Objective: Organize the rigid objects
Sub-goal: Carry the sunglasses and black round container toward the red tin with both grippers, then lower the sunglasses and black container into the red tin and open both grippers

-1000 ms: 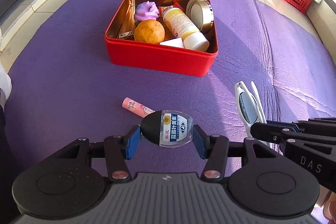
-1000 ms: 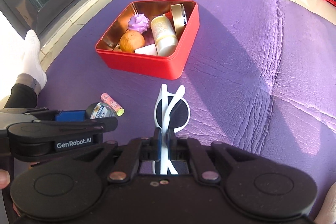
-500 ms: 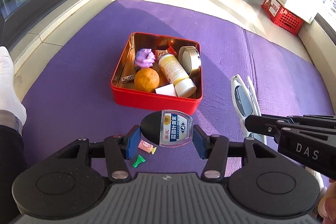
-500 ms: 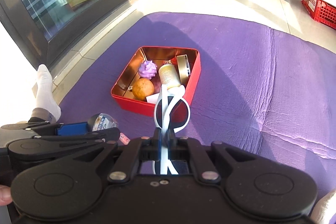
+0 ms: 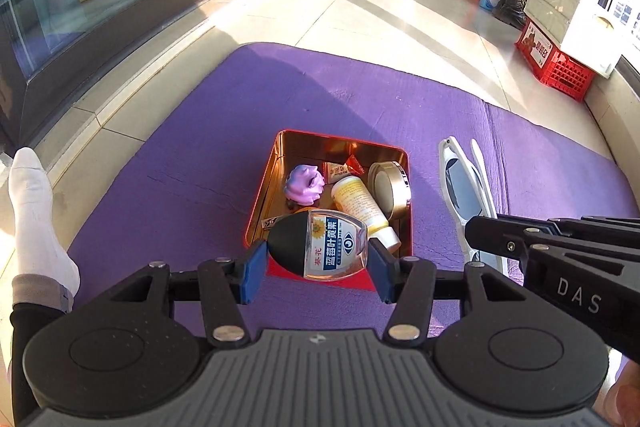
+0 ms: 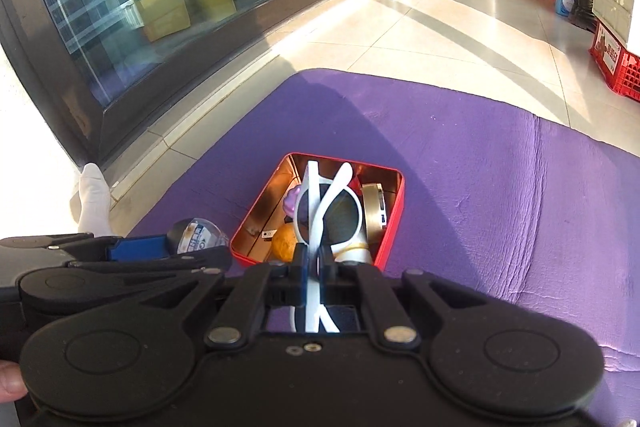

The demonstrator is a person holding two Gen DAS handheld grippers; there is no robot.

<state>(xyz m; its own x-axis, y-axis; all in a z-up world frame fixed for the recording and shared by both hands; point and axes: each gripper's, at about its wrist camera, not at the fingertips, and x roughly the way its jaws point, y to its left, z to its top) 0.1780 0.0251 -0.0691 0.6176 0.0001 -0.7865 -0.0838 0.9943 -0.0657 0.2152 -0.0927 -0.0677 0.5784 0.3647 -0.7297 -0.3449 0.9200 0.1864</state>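
My left gripper (image 5: 316,267) is shut on a small clear bottle with a black cap and blue label (image 5: 320,249), held in the air above the near edge of the red tin (image 5: 264,195). My right gripper (image 6: 314,267) is shut on folded white sunglasses (image 6: 326,211), held above the red tin (image 6: 394,211). The sunglasses also show in the left wrist view (image 5: 464,187), right of the tin. The tin holds a purple toy (image 5: 304,183), a yellow-labelled bottle (image 5: 360,205), a gold round tin (image 5: 390,187) and an orange (image 6: 285,247).
The tin sits on a purple mat (image 5: 180,179) laid on a tiled floor. A person's socked foot (image 5: 32,219) lies at the mat's left edge. A red crate (image 5: 556,67) and boxes stand far right. A glass wall (image 6: 140,7) runs along the left.
Both grippers have risen and tilted up with their objects. The tin now looks smaller and lies under them. The pink tube on the mat has dropped out of view.
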